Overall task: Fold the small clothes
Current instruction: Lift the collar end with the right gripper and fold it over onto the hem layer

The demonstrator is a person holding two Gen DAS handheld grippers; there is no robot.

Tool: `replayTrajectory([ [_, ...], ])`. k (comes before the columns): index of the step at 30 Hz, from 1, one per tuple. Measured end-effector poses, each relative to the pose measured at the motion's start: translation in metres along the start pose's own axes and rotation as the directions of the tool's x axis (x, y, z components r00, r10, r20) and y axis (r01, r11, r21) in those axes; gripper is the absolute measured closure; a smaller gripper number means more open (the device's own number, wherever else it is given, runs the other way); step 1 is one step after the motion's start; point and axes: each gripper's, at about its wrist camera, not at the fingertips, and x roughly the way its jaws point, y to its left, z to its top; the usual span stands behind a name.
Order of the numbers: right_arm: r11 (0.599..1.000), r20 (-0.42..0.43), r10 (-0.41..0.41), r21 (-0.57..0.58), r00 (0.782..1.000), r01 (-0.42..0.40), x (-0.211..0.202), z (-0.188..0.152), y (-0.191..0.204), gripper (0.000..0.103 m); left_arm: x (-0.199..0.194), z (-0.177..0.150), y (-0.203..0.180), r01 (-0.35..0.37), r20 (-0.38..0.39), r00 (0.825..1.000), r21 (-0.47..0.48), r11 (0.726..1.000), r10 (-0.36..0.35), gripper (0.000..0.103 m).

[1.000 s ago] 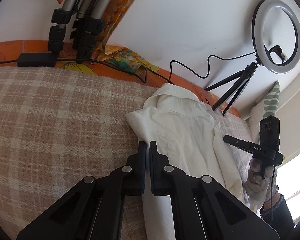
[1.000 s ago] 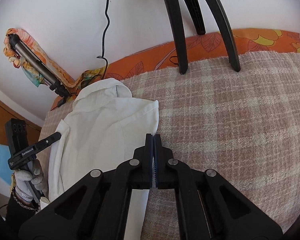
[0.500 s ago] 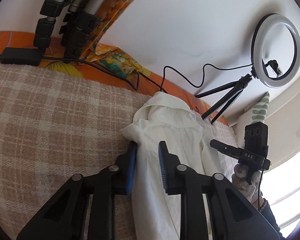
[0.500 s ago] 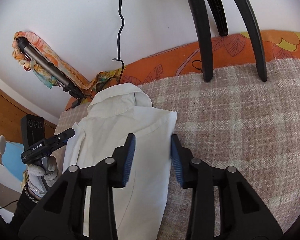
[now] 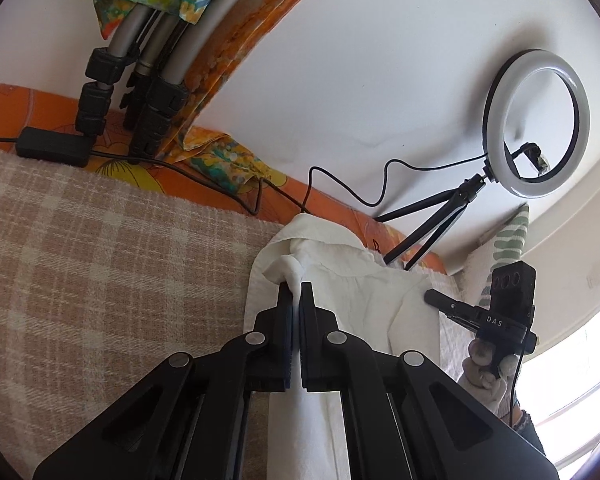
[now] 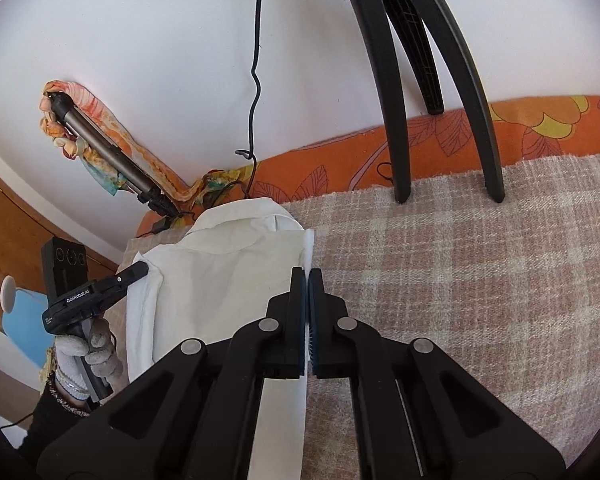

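Observation:
A small white collared shirt [image 5: 352, 284] lies on a beige plaid blanket [image 5: 100, 260], collar toward the wall. My left gripper [image 5: 296, 292] is shut on the shirt's left edge, with a bunch of cloth sticking out past the tips. In the right wrist view the shirt [image 6: 228, 276] lies left of centre. My right gripper [image 6: 308, 280] is shut on its right edge, a thin strip of cloth between the pads. Each gripper shows in the other's view: the right one [image 5: 436, 298] and the left one [image 6: 138, 270].
An orange floral sheet [image 6: 440, 148] runs along the white wall behind the blanket. A ring light on a small tripod [image 5: 536, 120] stands at the shirt's far right. Tripod legs [image 5: 140, 92] and a cable [image 5: 204, 176] stand at the back left. Black legs [image 6: 440, 120] rest on the blanket [image 6: 480, 260].
Both grippers were shut 1.0 s ago, opened around the shirt's side edges 0.5 s ago, and have now shut on those edges.

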Motion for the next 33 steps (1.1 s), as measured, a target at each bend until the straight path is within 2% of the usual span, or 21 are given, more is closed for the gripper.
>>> replayTrajectory([
  [3,0.999,0.021,-0.008,-0.036,1.000,0.009,-0.021,0.002,0.014,0.101,-0.017,-0.001,-0.013,0.016,0.031,0.999,0.026,1.000,-0.017,0.102],
  [9,0.996,0.076,0.026,-0.087,0.997,-0.019,-0.067,0.000,0.041,0.101,-0.056,-0.008,-0.038,0.026,0.072,0.997,0.084,0.996,-0.032,0.102],
  [16,0.987,0.109,0.053,-0.155,0.993,-0.035,-0.114,-0.028,0.076,0.101,-0.095,-0.033,-0.056,0.029,0.101,0.994,0.135,0.990,-0.043,0.102],
  [25,0.982,0.127,0.056,-0.184,0.990,-0.032,-0.170,-0.098,0.100,0.101,-0.140,-0.086,-0.074,0.021,0.111,0.993,0.198,0.980,-0.043,0.102],
  [33,0.977,0.111,0.043,-0.212,0.993,-0.019,-0.195,-0.184,0.119,0.101,-0.165,-0.161,-0.083,-0.015,0.093,0.996,0.246,0.969,-0.008,0.102],
])
